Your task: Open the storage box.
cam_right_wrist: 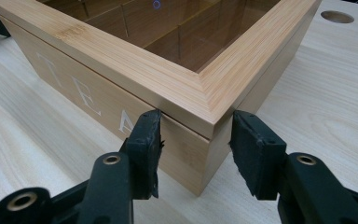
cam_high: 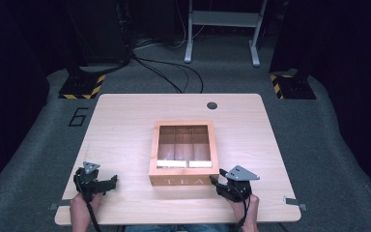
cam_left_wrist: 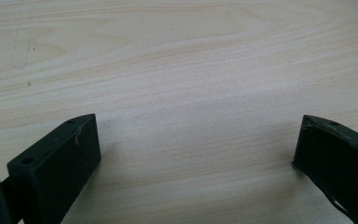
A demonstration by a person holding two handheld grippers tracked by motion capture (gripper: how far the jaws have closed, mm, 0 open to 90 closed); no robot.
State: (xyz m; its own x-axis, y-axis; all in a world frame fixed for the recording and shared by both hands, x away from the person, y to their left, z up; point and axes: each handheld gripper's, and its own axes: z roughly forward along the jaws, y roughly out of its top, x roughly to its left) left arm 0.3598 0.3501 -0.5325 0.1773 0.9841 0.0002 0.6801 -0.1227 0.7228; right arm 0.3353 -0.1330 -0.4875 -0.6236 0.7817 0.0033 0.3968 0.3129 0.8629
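A shut wooden box (cam_high: 183, 181) with "TEA" on its front and a window in the lid stands in the middle of the table (cam_high: 125, 121). Dividers and two pale strips show through the window. My right gripper (cam_high: 216, 178) is at the box's near right corner. In the right gripper view its jaws (cam_right_wrist: 193, 126) straddle that corner of the box (cam_right_wrist: 121, 60) at the lid seam, one pad (cam_right_wrist: 144, 140) against the front face and the other beside the side face, not visibly pressing. My left gripper (cam_high: 112, 182) rests near the front left, wide open over bare wood (cam_left_wrist: 198, 135).
A round cable hole (cam_high: 212, 105) lies in the tabletop behind the box. Bare tabletop lies between the left gripper and the box. Beyond the table are floor cables, a grey metal stand (cam_high: 222, 29) and two bases with yellow-black stripes.
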